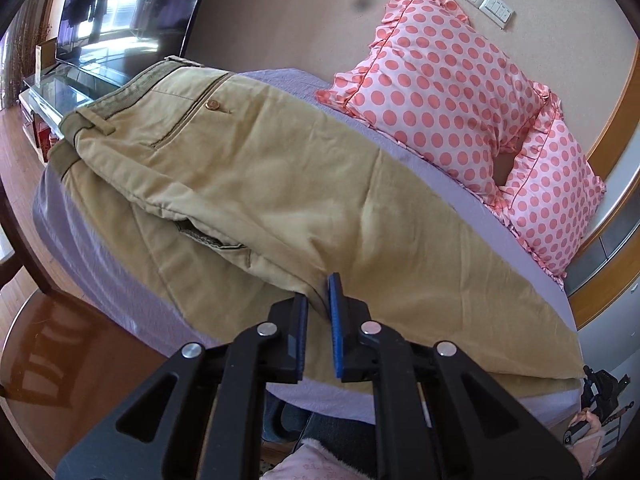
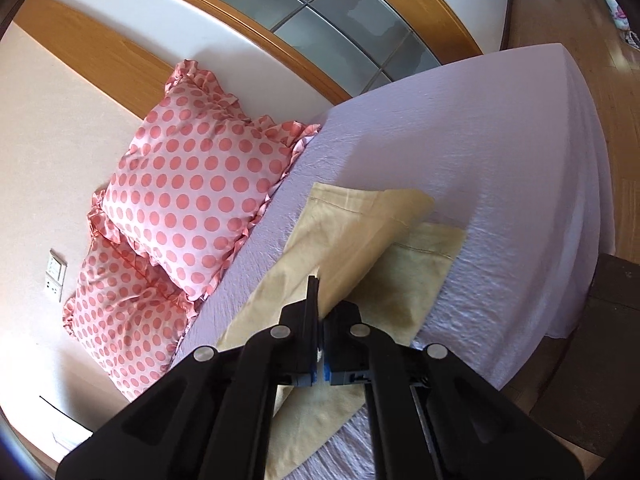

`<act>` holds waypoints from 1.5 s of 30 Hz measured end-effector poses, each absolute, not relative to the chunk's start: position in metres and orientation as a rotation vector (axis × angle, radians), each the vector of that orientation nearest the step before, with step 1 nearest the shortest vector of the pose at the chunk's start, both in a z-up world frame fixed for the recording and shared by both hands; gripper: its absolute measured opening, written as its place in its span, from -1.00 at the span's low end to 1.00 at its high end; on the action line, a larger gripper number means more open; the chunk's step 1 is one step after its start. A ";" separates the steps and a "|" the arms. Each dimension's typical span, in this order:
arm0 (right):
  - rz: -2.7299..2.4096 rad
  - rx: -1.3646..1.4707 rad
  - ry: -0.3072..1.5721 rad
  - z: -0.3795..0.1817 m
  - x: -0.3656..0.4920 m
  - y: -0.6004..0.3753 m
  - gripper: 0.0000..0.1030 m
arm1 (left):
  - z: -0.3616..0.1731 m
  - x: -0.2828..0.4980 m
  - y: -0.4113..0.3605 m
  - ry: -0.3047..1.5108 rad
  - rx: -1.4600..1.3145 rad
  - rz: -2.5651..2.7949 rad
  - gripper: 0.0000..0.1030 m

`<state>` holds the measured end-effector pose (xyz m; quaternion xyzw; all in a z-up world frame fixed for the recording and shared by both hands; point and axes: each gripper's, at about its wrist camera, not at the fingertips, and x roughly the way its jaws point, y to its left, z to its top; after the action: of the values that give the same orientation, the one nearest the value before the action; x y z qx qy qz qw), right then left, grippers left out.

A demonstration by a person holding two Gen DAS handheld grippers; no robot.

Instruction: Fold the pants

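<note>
Right gripper (image 2: 320, 312): clamped on upper leg of pants (image 2: 344, 236), hem lifted. Left gripper (image 1: 318, 300): pinched on crotch fold. Pants laid lengthwise on bed (image 2: 500, 152), waistband nearer left.

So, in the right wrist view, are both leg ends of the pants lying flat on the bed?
No, the right tongs pinch the pants, lifting one leg end above the other.

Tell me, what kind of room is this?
Most likely a bedroom at home: tan pants lie on a bed with a purple sheet, two pink polka-dot pillows lean on the wall, and a TV stands nearby.
</note>
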<state>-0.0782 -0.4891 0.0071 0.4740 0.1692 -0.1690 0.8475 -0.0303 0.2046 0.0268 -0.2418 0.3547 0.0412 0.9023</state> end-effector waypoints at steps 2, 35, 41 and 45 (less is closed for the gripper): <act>-0.364 0.993 0.371 0.005 -0.079 -0.489 -0.97 | 0.020 -0.040 0.207 0.729 -0.532 0.086 -0.81; -0.105 0.513 0.289 0.067 -0.020 -0.372 -0.95 | -0.005 -0.098 0.240 0.558 -0.642 0.203 0.21; 0.270 0.363 0.366 0.080 0.015 -0.251 -0.95 | -0.012 -0.097 0.234 0.588 -0.641 0.203 0.25; 0.486 0.125 0.510 0.054 0.016 -0.167 -0.95 | -0.011 -0.093 0.228 0.594 -0.616 0.190 0.25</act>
<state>0.0161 -0.1668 0.0536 0.0613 0.2495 0.2379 0.9367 -0.0930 0.2282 -0.0110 -0.2984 0.2875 0.0918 0.9054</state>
